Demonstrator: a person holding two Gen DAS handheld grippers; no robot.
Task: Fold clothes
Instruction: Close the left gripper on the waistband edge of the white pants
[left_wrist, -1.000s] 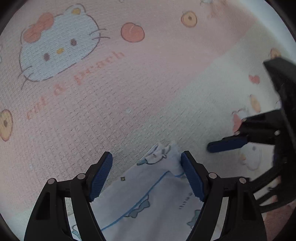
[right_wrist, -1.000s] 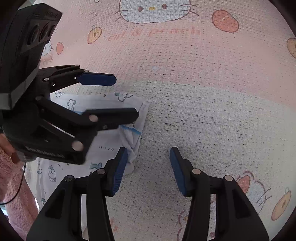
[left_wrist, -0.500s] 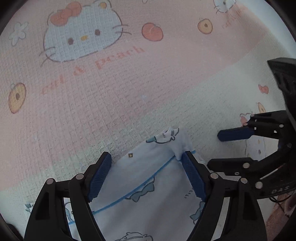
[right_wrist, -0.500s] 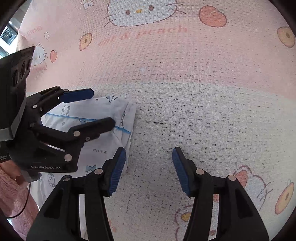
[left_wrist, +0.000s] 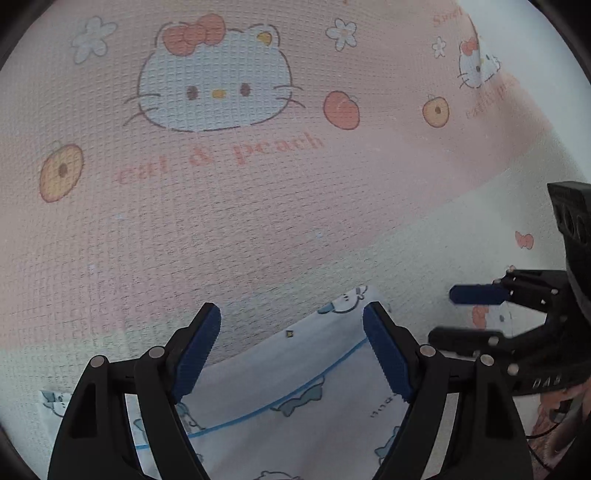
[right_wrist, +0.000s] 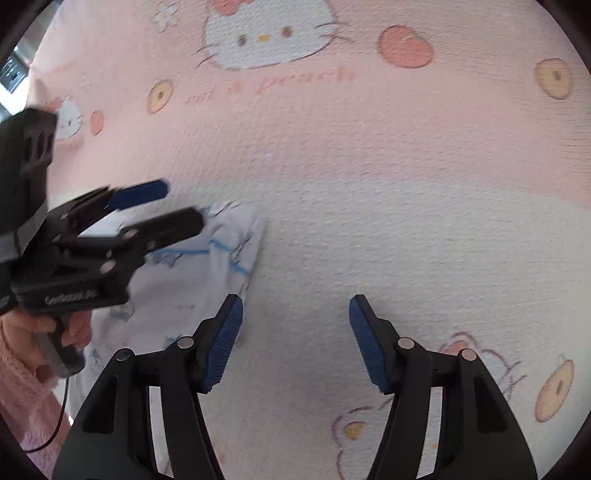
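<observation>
A white garment (left_wrist: 295, 387) with pale blue prints and a blue trim line lies folded on the pink and cream blanket (left_wrist: 258, 221). My left gripper (left_wrist: 291, 336) hangs open just above its far corner, pads clear of the cloth. In the right wrist view the same garment (right_wrist: 207, 266) lies at the left, partly hidden by the left gripper (right_wrist: 162, 206). My right gripper (right_wrist: 295, 332) is over bare blanket beside the garment's right edge. Its jaws are opening, with nothing between them. It also shows at the right of the left wrist view (left_wrist: 461, 317).
The blanket (right_wrist: 369, 184) carries cartoon cat faces, peaches and lettering and fills both views. A hand in a fluffy pink sleeve (right_wrist: 26, 387) holds the left gripper's handle, with a thin cable hanging below it.
The left gripper has shifted and rolled, so more of the garment lies beneath it. The right gripper's jaws have spread wider, and its left pad has come off the garment's edge.
</observation>
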